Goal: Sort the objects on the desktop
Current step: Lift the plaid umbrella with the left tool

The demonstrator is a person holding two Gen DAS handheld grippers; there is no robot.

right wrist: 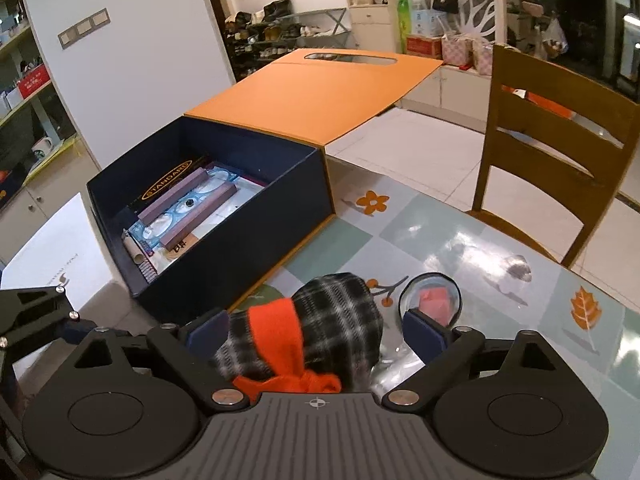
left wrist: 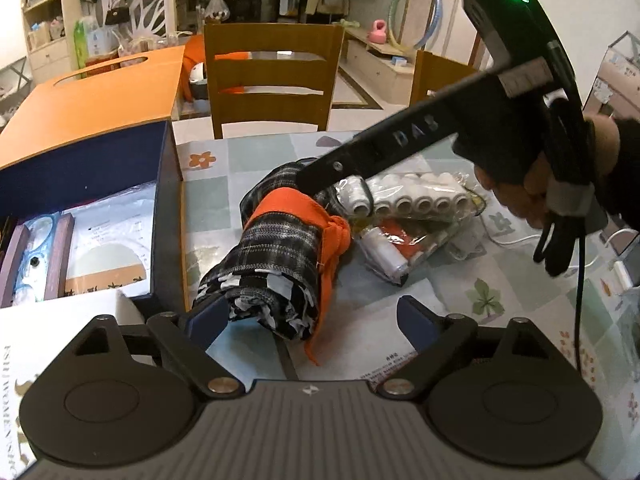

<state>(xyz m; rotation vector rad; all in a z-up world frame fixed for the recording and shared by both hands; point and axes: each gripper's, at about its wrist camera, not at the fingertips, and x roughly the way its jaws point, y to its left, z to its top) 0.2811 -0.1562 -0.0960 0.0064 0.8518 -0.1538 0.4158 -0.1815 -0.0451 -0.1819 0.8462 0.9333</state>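
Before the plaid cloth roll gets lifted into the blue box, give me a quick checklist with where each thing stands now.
1. Left tongs open around roll: ok; cloth roll lies between the pads.
2. Right tongs open over roll: ok.
3. Either tongs closed on roll: not ok.
4. Blue box open: ok, orange lid folded back.
5. Room in box: cannot tell; things already lie inside.
6. Thread spools free of roll: cannot tell; they lie close beside it.
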